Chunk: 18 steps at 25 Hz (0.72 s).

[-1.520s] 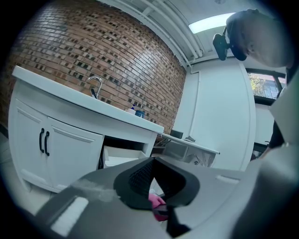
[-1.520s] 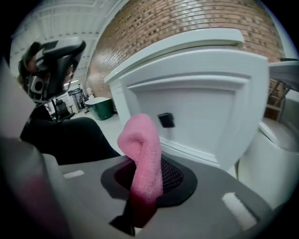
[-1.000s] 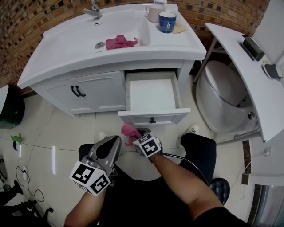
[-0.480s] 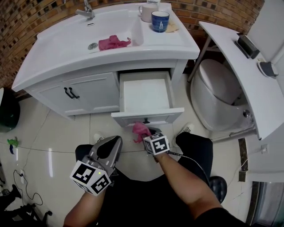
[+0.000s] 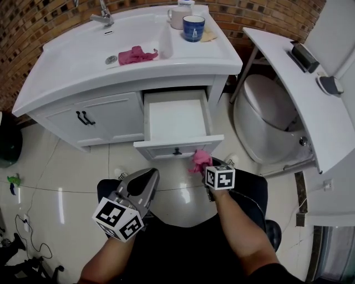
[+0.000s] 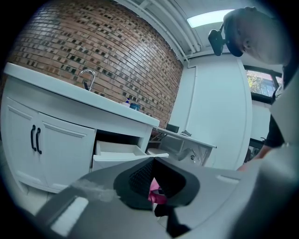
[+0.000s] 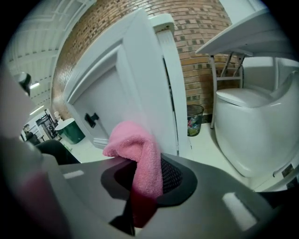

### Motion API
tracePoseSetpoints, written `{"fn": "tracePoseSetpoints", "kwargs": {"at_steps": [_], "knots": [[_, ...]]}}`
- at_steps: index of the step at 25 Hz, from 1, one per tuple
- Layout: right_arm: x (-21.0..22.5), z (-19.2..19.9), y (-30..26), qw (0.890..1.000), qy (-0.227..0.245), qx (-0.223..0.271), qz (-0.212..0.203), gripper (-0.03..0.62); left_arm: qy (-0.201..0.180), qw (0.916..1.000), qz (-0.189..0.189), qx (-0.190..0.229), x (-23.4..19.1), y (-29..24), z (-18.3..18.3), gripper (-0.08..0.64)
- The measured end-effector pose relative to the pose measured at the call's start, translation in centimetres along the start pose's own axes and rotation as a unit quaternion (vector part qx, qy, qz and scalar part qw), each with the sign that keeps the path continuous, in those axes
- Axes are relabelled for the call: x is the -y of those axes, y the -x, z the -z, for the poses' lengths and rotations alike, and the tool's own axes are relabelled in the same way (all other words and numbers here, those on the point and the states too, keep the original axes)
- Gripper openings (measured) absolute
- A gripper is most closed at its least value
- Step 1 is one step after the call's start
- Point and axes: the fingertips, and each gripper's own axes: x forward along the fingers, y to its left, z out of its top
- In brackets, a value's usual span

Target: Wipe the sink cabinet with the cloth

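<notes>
The white sink cabinet point(image 5: 105, 113) has its middle drawer point(image 5: 176, 119) pulled out. My right gripper point(image 5: 205, 166) point(image 7: 149, 163) is shut on a pink cloth point(image 5: 200, 160) point(image 7: 136, 144), which is bunched against the right end of the drawer front point(image 5: 161, 148) point(image 7: 140, 88). The black drawer handle point(image 5: 176, 151) is just left of the cloth. My left gripper point(image 5: 145, 176) point(image 6: 152, 172) hangs lower and to the left, over the floor, shut with nothing in it. A second pink cloth point(image 5: 135, 55) lies in the sink basin.
A toilet point(image 5: 266, 119) stands right of the cabinet under a white shelf point(image 5: 294, 89). A blue cup point(image 5: 193, 28), a white mug point(image 5: 178, 15) and a faucet point(image 5: 102, 14) are on the countertop. A dark green bin point(image 5: 5, 138) sits far left. Black-clad legs are below both grippers.
My right gripper has carried the pink cloth to the right along the drawer front, from left of the handle to the drawer's right end. The left gripper has barely moved.
</notes>
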Motion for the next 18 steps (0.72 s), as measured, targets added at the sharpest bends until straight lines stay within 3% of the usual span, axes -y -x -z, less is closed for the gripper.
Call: {"fn": "tracePoseSetpoints", "kwargs": {"at_steps": [8,13,18], "knots": [[2.7,0.0,1.1,1.000,-0.012,0.007,0.026,0.081,-0.001,1.0000,0.007,-0.006,1.1,-1.0,0.0,0.006],[4.5,0.9,1.8,0.997,-0.046,-0.004,0.058,0.081,-0.002,0.9999,0.009,-0.008,1.7,-1.4,0.0,0.006],[2.6,-0.5,3.1,0.997,-0.064,0.015,0.027,0.081,-0.003,0.9998,0.018,-0.009,2.0,-1.4,0.3,0.006]]}}
